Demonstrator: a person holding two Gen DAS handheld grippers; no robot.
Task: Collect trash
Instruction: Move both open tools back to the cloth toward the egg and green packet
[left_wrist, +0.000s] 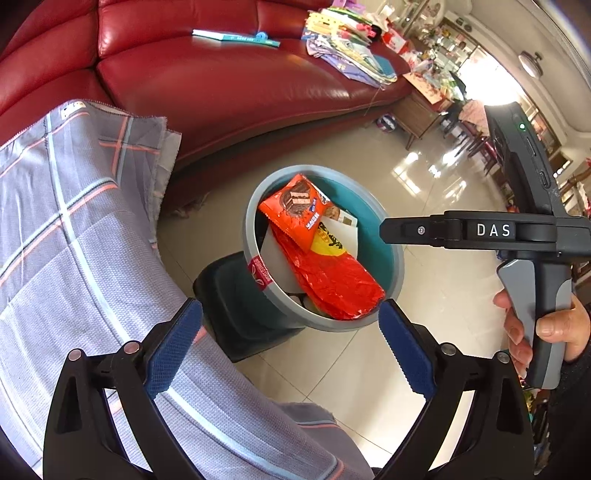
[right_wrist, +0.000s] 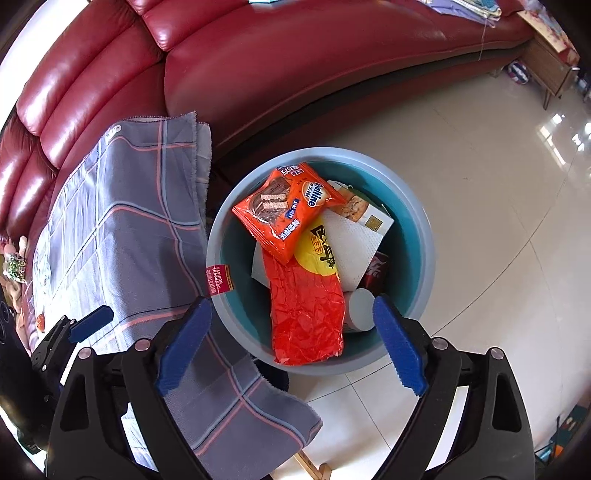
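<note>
On the tiled floor beside a red sofa, the bin holds an orange wrapper, with the left gripper and right gripper both spread empty above it.

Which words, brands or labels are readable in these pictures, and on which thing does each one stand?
"DAS": on the right gripper, seen from the left wrist.
"Ovaltine": on the orange wrapper in the bin; its Chinese print is too blurred.
"FASHION": on the bin's red label; the rest is too small.
Yellow-red bag: black characters, partly hidden, unreadable.
</note>
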